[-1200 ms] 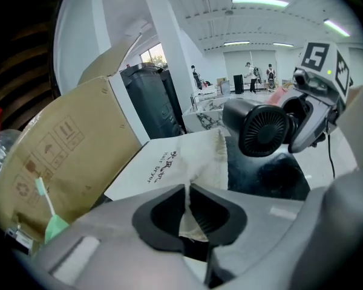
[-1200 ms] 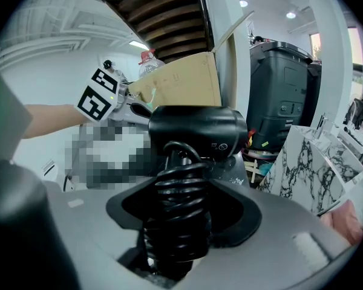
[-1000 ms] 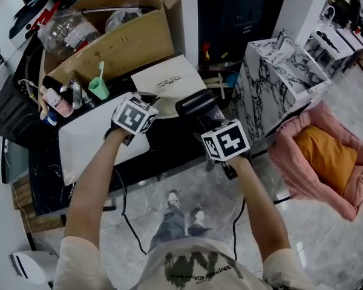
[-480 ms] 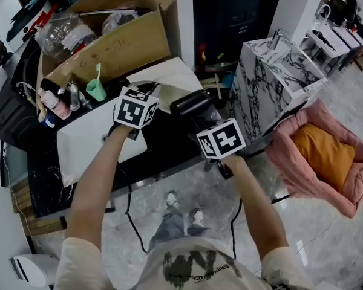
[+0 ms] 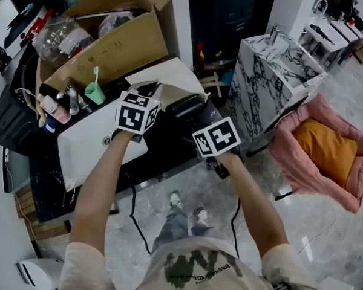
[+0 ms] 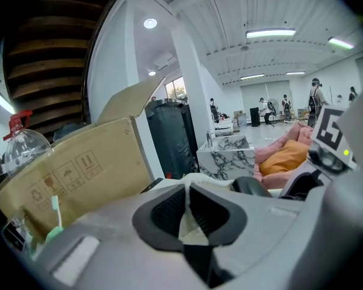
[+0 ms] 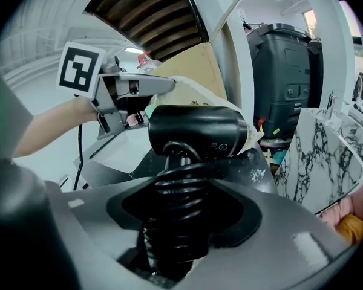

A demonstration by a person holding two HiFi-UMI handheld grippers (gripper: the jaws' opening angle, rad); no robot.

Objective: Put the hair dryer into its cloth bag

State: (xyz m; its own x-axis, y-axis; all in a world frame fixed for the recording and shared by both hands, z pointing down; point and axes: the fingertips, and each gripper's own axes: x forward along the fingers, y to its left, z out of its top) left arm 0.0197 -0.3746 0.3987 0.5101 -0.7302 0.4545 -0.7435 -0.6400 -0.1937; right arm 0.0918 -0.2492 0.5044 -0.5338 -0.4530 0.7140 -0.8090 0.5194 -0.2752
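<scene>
The left gripper (image 6: 184, 216) is clenched on the bag's (image 5: 169, 77) near edge, holding it raised. The right gripper (image 7: 180, 222) grasps the dryer (image 7: 196, 128) by its cord-wrapped handle. The barrel lies crosswise just beside that held edge and probably must turn to enter end-first.
</scene>
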